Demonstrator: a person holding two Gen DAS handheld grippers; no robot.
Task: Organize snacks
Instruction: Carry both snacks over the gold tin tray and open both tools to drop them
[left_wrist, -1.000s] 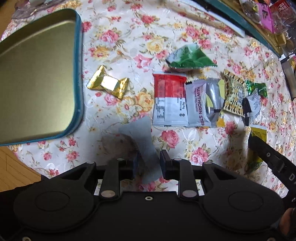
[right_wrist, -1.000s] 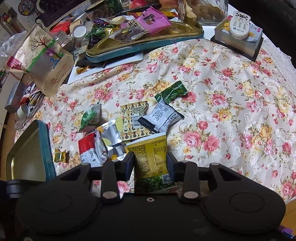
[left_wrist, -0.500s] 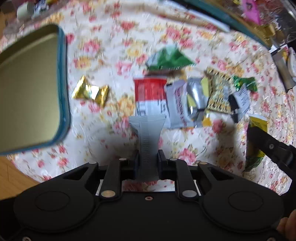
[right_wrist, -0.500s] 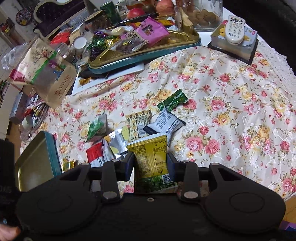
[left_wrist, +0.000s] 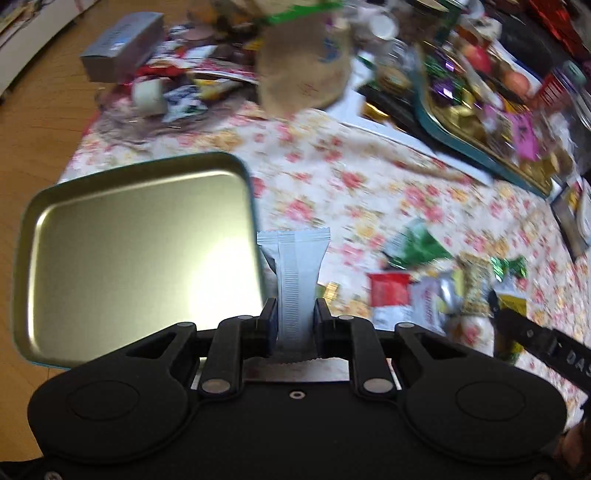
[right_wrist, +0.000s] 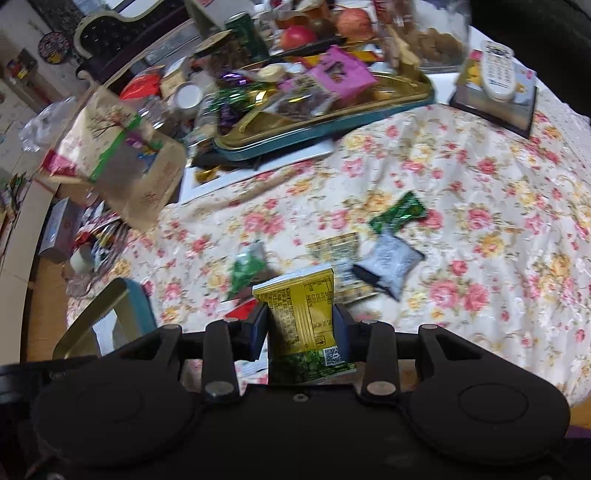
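The left tongs (left_wrist: 294, 317) point steeply down, clamping a grey packet (left_wrist: 293, 273) beside the tin tray (left_wrist: 140, 258). The right tongs (right_wrist: 301, 328) tilt downward, gripping a yellow packet (right_wrist: 301, 310) above the bench (right_wrist: 461, 206).

We find a lived-in home. A floral tablecloth (right_wrist: 461, 192) covers the table, crowded with a snack-filled tin tray (right_wrist: 332, 122), a TV remote (right_wrist: 496, 70), apples (right_wrist: 297, 37) and a paper gift bag (right_wrist: 122, 158). Wooden flooring (left_wrist: 40, 122) and an upholstered sofa (right_wrist: 122, 26) stand beyond.
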